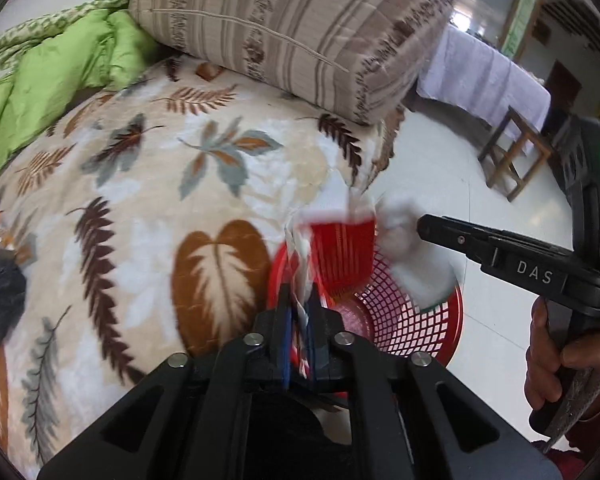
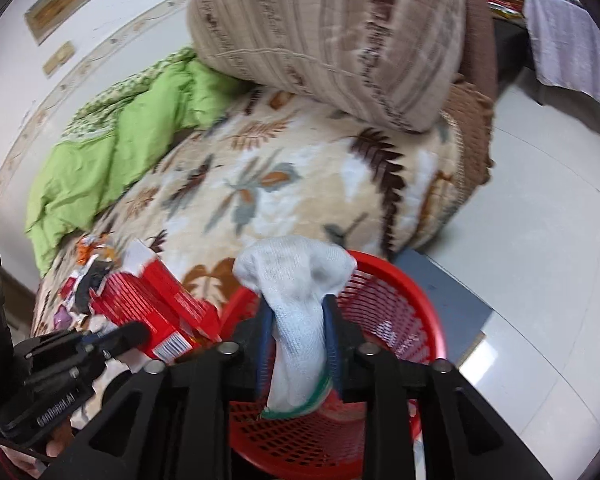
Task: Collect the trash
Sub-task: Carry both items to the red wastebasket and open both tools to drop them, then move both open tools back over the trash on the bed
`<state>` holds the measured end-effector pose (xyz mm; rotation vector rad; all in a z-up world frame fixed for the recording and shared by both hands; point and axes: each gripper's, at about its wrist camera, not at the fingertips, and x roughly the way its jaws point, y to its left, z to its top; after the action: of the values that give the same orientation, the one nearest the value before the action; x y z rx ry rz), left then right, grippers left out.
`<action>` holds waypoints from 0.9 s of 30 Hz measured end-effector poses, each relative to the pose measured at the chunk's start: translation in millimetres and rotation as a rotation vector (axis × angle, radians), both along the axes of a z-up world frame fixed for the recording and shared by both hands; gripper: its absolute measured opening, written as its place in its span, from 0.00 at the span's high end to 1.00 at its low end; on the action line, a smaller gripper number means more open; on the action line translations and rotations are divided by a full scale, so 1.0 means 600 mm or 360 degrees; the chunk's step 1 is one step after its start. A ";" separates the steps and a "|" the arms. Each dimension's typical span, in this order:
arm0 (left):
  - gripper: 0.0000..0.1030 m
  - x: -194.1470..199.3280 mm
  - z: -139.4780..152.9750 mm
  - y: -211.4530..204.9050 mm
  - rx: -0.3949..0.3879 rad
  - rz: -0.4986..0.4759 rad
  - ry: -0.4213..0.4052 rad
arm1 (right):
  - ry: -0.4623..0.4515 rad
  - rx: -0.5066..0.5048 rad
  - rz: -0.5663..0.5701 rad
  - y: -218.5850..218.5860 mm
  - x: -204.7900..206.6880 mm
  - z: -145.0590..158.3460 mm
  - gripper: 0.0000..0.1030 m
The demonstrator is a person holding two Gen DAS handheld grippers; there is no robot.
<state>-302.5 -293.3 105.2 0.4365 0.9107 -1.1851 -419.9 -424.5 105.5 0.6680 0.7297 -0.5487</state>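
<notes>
A red mesh basket (image 1: 420,320) stands on the floor against the bed's edge. My left gripper (image 1: 300,300) is shut on a torn red and white carton (image 1: 344,252), which hangs over the basket's near rim. In the right wrist view the same carton (image 2: 152,296) sticks out of the left gripper (image 2: 136,334) at the lower left. My right gripper (image 2: 298,312) is shut on a white sock (image 2: 296,276) with a green-striped cuff, held over the basket (image 2: 400,276). The left wrist view shows that sock (image 1: 416,264) blurred at the right gripper's tip (image 1: 422,224).
The bed carries a leaf-print blanket (image 1: 160,184), a folded striped quilt (image 1: 284,28) and a green duvet (image 1: 52,80). More torn scraps (image 2: 88,264) lie on the blanket. A wooden stool (image 1: 512,152) and a cloth-covered table (image 1: 480,76) stand on the tiled floor.
</notes>
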 end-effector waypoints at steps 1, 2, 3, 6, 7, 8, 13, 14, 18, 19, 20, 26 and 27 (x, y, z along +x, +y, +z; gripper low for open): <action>0.73 -0.003 -0.001 -0.003 -0.0002 -0.0007 0.0000 | 0.0007 -0.0005 -0.0012 -0.003 -0.004 -0.001 0.61; 0.65 -0.005 0.000 -0.001 -0.0011 -0.0001 -0.0010 | 0.0001 -0.0009 -0.0027 -0.005 -0.007 0.000 0.54; 0.56 -0.007 0.004 0.003 -0.0026 0.0013 -0.0029 | -0.0007 -0.0012 -0.0035 -0.004 -0.011 0.001 0.54; 0.56 0.000 0.016 0.015 -0.0045 0.0046 -0.0082 | -0.0022 -0.0028 -0.0047 -0.004 -0.012 0.008 0.54; 0.56 0.006 0.020 0.021 -0.0055 0.0068 -0.0089 | -0.0034 -0.0030 -0.0038 -0.003 -0.009 0.011 0.54; 0.55 0.012 0.023 0.030 -0.0065 0.0098 -0.0094 | -0.0046 -0.0028 -0.0027 -0.002 -0.005 0.012 0.54; 0.53 0.050 0.032 0.081 -0.0093 0.0257 -0.0110 | -0.0089 -0.0015 0.0056 0.018 0.033 0.017 0.54; 0.53 0.058 0.034 0.096 -0.0098 0.0298 -0.0118 | -0.0095 -0.0015 0.0081 0.024 0.043 0.019 0.54; 0.52 0.095 0.040 0.149 -0.0108 0.0452 -0.0131 | -0.0104 -0.0012 0.0192 0.053 0.087 0.021 0.54; 0.51 0.102 0.041 0.162 -0.0111 0.0485 -0.0130 | -0.0104 -0.0018 0.0231 0.062 0.101 0.022 0.54; 0.51 0.113 0.042 0.180 -0.0115 0.0529 -0.0127 | -0.0104 -0.0024 0.0263 0.072 0.113 0.023 0.53; 0.45 0.161 0.048 0.273 -0.0146 0.0746 -0.0127 | -0.0108 -0.0059 0.0485 0.137 0.192 0.030 0.49; 0.44 0.167 0.048 0.285 -0.0149 0.0778 -0.0129 | -0.0105 -0.0053 0.0524 0.147 0.205 0.030 0.48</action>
<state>-202.0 -122.2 133.9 0.1684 0.8277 -0.7523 -296.8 -336.0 123.2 0.5184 0.7486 -0.2353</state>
